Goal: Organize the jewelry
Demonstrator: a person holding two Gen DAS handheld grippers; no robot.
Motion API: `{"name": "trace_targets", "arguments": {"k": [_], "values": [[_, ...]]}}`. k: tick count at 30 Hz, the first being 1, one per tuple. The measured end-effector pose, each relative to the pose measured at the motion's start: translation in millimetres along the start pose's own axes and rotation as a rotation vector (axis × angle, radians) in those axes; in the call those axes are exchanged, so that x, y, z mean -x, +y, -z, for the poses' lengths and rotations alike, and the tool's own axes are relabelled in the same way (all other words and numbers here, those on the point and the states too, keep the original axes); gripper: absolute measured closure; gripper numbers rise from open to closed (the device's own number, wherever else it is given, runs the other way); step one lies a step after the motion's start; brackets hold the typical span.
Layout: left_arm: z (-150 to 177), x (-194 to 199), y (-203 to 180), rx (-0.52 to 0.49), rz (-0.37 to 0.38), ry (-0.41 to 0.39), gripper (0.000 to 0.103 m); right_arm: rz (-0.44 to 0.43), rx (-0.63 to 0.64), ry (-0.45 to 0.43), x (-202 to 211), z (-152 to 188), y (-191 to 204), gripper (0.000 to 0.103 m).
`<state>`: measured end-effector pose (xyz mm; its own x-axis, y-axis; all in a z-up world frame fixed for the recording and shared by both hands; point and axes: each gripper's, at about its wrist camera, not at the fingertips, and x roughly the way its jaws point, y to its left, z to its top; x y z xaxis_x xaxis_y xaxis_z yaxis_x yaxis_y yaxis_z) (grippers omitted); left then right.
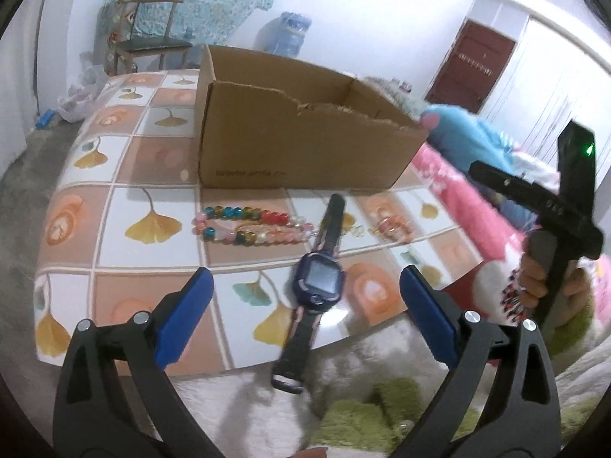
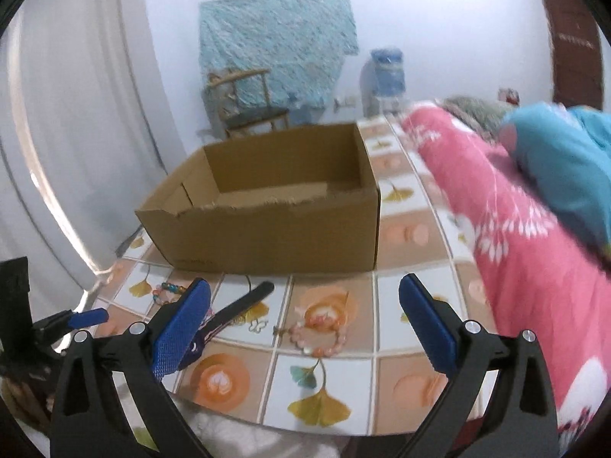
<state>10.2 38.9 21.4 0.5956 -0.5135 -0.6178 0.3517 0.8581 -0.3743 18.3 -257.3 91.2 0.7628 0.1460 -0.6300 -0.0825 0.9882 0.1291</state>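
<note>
So it's a low table with a ginkgo-leaf tile-print top, and sitting right on it are an open cardboard box at the back, a multicoloured bead bracelet, a blue smartwatch overhanging the near edge, and a pink bead bracelet.

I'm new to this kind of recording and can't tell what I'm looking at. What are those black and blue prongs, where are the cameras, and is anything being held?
No robot here: a person holds a hand tool in each hand, each with a camera looking along its jaws. The left gripper and right gripper both stand open and empty. On the tiled table sit a cardboard box, a multicoloured bead bracelet, a watch whose strap overhangs the table edge, and a pink bead bracelet. The left view also shows the person's hand gripping the other tool.
</note>
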Motion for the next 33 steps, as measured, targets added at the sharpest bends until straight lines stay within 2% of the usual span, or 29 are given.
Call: {"name": "trace_targets", "arguments": {"k": [4, 7, 9, 12, 14, 16, 20, 22, 23, 27, 30, 33], "values": [[1, 1, 3, 0.030, 0.043, -0.004, 0.008, -0.032, 0.095, -0.022, 5, -5, 11, 0.007], [2, -5, 3, 0.016, 0.037, 0.023, 0.008, -0.138, 0.079, 0.038, -1, -2, 16, 0.007], [4, -10, 2, 0.000, 0.019, 0.045, 0.008, -0.218, 0.007, 0.108, -12, 2, 17, 0.007], [11, -20, -5, -0.077, -0.073, 0.062, 0.008, -0.324, -0.110, 0.229, -34, 12, 21, 0.007], [14, -25, -10, -0.116, -0.100, 0.066, 0.008, -0.382, -0.183, 0.290, -45, 21, 26, 0.007], [16, -31, -17, -0.164, -0.121, 0.079, 0.009, -0.443, -0.262, 0.358, -59, 29, 30, 0.014], [18, -39, -28, -0.249, -0.116, 0.072, 0.009, -0.490, -0.360, 0.448, -79, 40, 37, 0.030], [18, -45, -32, -0.278, -0.112, 0.080, 0.014, -0.508, -0.422, 0.500, -93, 47, 36, 0.037], [17, -49, -34, -0.294, -0.112, 0.086, 0.024, -0.513, -0.440, 0.517, -97, 49, 36, 0.040], [14, -66, -35, -0.316, -0.104, 0.144, 0.043, -0.520, -0.494, 0.570, -109, 57, 36, 0.048], [13, -75, -35, -0.329, -0.102, 0.182, 0.050, -0.527, -0.532, 0.603, -115, 63, 36, 0.050], [13, -79, -37, -0.354, -0.122, 0.197, 0.050, -0.530, -0.560, 0.628, -121, 68, 37, 0.051]]}}
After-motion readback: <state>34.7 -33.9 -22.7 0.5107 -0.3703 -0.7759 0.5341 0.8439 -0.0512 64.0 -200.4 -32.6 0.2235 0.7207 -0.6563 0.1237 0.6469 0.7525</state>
